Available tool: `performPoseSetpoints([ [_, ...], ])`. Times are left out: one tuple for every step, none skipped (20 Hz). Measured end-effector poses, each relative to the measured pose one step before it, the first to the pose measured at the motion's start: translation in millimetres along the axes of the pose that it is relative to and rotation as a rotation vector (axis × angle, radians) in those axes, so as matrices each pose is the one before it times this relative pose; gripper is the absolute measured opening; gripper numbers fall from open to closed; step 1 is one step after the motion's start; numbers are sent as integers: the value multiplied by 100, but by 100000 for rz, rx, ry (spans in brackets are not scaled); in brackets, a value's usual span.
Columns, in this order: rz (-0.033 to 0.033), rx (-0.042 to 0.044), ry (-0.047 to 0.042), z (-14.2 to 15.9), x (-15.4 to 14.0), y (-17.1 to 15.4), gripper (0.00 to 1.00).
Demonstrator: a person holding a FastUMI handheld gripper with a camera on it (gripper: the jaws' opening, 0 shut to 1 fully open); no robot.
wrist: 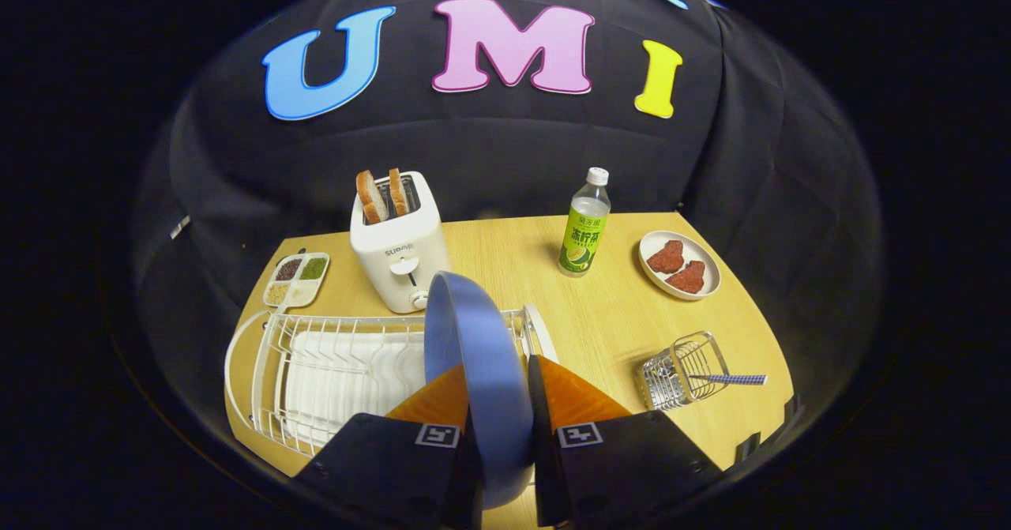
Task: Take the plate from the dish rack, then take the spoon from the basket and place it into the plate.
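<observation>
A blue plate (474, 356) stands on edge between my two fingers, its upper rim rising in front of the toaster. My gripper (496, 372) is shut on the plate, one finger on each face. The white wire dish rack (332, 364) lies under and to the left of the plate, with its slots bare. To the right of my fingers a small wire basket (683, 372) lies on the wooden table. The spoon (731, 379) sticks out of its mouth with a checked handle pointing right.
A white toaster (399, 249) with two bread slices stands beyond the rack. A green-labelled bottle (585, 226) and a small white plate of red pieces (679, 265) sit at the back right. A divided tray (298, 277) lies at the back left on the wooden table (600, 317).
</observation>
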State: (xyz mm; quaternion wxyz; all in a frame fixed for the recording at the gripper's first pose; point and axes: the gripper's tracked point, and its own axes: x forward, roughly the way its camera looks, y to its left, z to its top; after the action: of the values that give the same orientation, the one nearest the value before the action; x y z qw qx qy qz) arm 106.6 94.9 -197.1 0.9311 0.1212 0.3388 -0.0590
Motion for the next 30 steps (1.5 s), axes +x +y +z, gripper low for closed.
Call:
performPoseSetpoints([
  [1142, 3230, 1056, -160, -257, -204, 30],
  [1662, 3373, 1418, -158, -445, -81, 30],
  [1877, 3549, 1267, -123, -593, -82, 30],
  [1878, 3203, 1350, -75, -587, -124, 30],
  [1676, 2605, 811, -143, -631, -193, 30],
  [1604, 1348, 432, -91, -678, -211, 30],
  [1834, 434, 178, -137, -751, -129, 30],
  [1885, 224, 409, -192, -775, -203, 30],
  [1813, 440, 434, -383, -856, -164, 30],
  [1511, 437, 522, -405, -869, -234, 30],
  [993, 142, 612, -549, -765, -320, 30],
  [445, -84, 445, -523, -825, -522, 30],
  [239, -622, 618, -641, -737, -487, 30],
  [101, -863, 485, -605, -646, -587, 30],
  [6, -1353, 814, -822, -630, -569, 30],
  [-196, -1618, 958, -880, -578, -577, 30],
  [-156, -1571, 977, -971, -604, -560, 30],
  [61, -1301, 1057, -948, -550, -474, 30],
  [-128, -846, 1082, -1057, -402, -385, 30],
  [-148, -323, 1140, -1039, -408, -380, 30],
  [78, -234, 1585, -1126, -236, -207, 30],
  [217, -276, 1777, -1106, -115, -94, 30],
  [146, -433, 1349, -958, 59, -111, 30],
  [-248, -727, 1597, -841, 267, -160, 30],
  [-494, -761, 1416, -1004, 260, -88, 30],
  [-374, -821, 1339, -722, 288, -127, 30],
  [-502, -870, 1421, -685, 556, -115, 30],
  [-282, -566, 523, -498, 468, -25, 30],
  [-50, -638, 77, -264, 588, 51, 30],
  [-71, -576, 599, -311, 582, 53, 30],
])
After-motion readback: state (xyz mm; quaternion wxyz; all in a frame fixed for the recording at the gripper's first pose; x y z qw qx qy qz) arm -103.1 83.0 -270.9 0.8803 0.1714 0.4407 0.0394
